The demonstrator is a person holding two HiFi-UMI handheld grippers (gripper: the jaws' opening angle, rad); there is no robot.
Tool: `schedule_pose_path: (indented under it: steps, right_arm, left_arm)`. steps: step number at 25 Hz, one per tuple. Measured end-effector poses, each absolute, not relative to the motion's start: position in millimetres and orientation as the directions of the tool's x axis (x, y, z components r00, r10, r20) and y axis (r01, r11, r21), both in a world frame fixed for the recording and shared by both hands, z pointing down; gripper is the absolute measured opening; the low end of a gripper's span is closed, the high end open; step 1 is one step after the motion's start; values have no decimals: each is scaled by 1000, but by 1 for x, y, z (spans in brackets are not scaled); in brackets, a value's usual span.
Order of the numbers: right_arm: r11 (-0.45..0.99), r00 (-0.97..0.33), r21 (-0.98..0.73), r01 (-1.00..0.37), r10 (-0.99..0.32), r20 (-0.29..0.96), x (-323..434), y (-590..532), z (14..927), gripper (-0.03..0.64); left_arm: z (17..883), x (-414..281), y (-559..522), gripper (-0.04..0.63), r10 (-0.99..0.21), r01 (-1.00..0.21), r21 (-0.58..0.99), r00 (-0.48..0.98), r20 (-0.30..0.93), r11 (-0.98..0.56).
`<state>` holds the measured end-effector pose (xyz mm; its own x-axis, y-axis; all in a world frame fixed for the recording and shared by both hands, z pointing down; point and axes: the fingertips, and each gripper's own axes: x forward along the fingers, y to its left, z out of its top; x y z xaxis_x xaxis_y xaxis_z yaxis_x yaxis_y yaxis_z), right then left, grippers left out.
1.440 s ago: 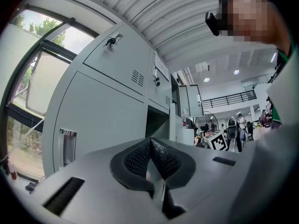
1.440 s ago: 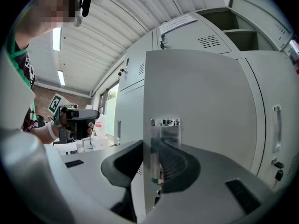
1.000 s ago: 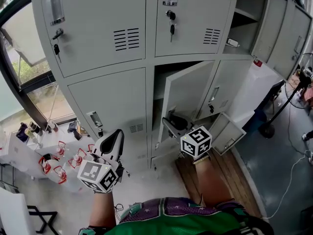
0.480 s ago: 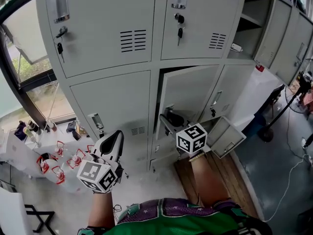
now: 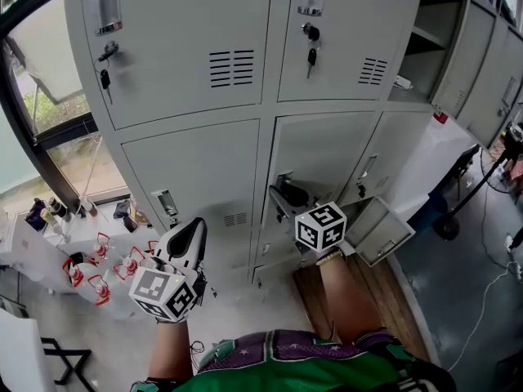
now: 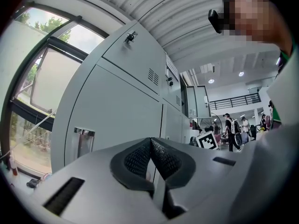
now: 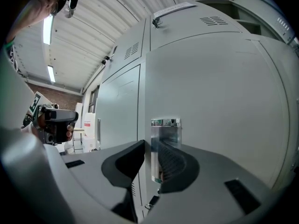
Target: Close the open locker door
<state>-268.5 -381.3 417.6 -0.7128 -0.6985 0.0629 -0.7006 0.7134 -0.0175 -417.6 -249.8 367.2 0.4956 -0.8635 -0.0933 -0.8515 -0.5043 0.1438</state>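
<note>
The grey lower-middle locker door (image 5: 327, 158) lies almost flush with the cabinet front, with only a thin dark gap along its top. My right gripper (image 5: 282, 196) points level at it, tips against the door's left edge by the chrome handle plate (image 7: 165, 129). In the right gripper view its jaws (image 7: 152, 160) stand a little apart, and the plate and the door (image 7: 219, 106) show through the gap with nothing clamped. My left gripper (image 5: 189, 233) hangs back at lower left, away from the lockers. Its pads (image 6: 150, 146) meet at the tip with nothing between them.
An upper-right locker (image 5: 429, 43) stands open with shelves showing. A small low door (image 5: 378, 231) hangs open right of my right hand. A white table (image 5: 41, 260) with bottles stands at the left under a window. A stand and cables sit at far right (image 5: 458, 202).
The locker door has swung from partly open to nearly flush with the cabinet. My right gripper went with it toward the lockers. The left gripper has stayed put.
</note>
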Motion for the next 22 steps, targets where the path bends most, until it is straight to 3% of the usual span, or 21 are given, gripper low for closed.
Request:
schedule_pose_path:
  steps: [15, 18, 22]
  right_arm:
    - [741, -740, -2, -672, -671, 49, -271, -395, 418, 95]
    - [749, -750, -34, -662, -661, 34, -266, -399, 416, 52]
    - [748, -749, -30, -663, -662, 31, -266, -399, 416, 49]
  left_arm:
    - [366, -423, -251, 20, -881, -870, 139, 467, -78, -474]
    - [365, -426, -252, 20, -885, -874, 138, 460, -76, -466]
    - [370, -426, -254, 20, -884, -872, 141, 461, -79, -468]
